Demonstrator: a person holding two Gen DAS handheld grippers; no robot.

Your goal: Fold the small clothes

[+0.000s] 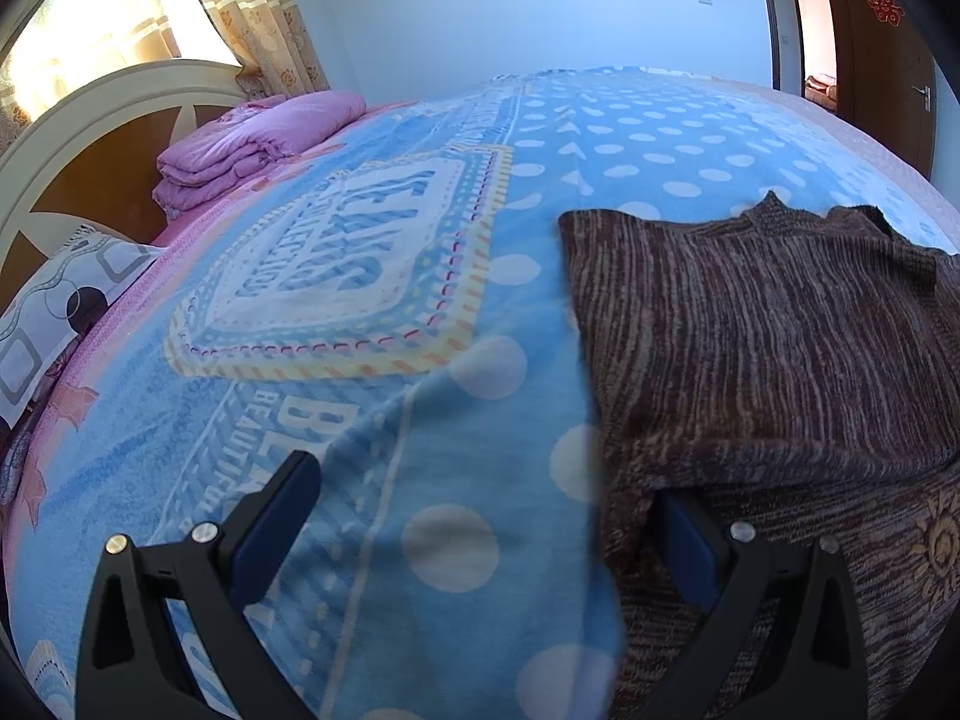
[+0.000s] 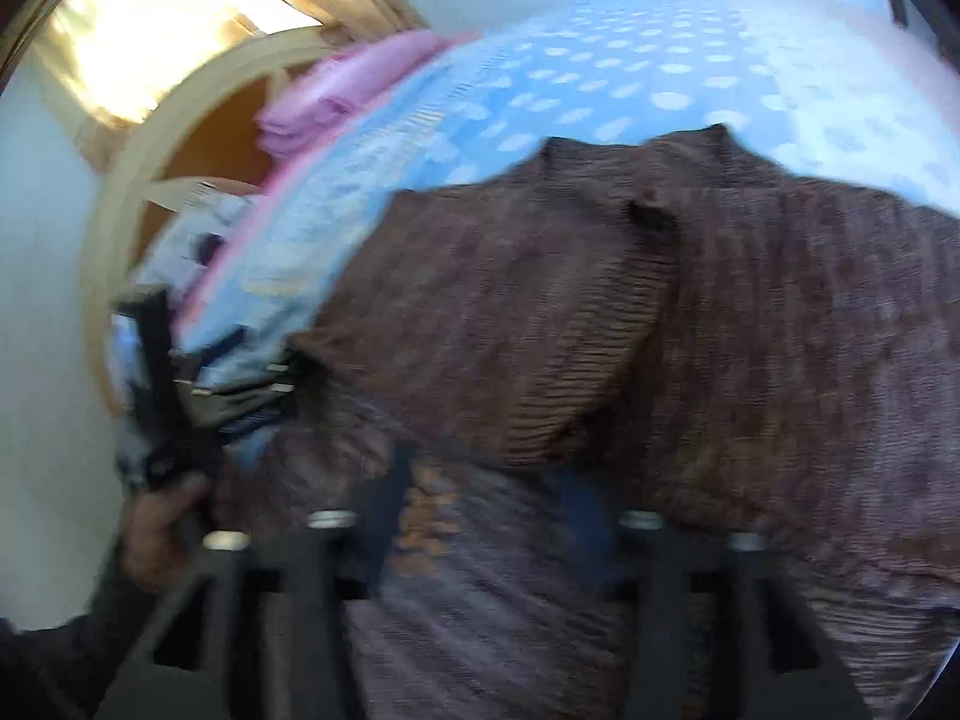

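Note:
A brown striped knit sweater [image 1: 750,330] lies on the blue dotted blanket [image 1: 420,240] of a bed, at the right of the left wrist view. One layer is folded over its lower part, which bears a golden sun emblem [image 1: 942,546]. My left gripper [image 1: 480,516] stands wide open at the sweater's left edge, its right fingertip tucked under the fold. The right wrist view is blurred. There the sweater [image 2: 750,330] fills the middle, with a sleeve [image 2: 540,330] folded across it. My right gripper [image 2: 489,510] hovers just over the knit, jaws apart with only fabric beneath them.
A folded pink quilt [image 1: 252,144] and a patterned pillow [image 1: 54,312] lie by the round headboard [image 1: 78,120] at the left. Curtains hang behind, and a dark door [image 1: 888,60] stands at the far right. A hand [image 2: 162,528] holds the left gripper [image 2: 156,396].

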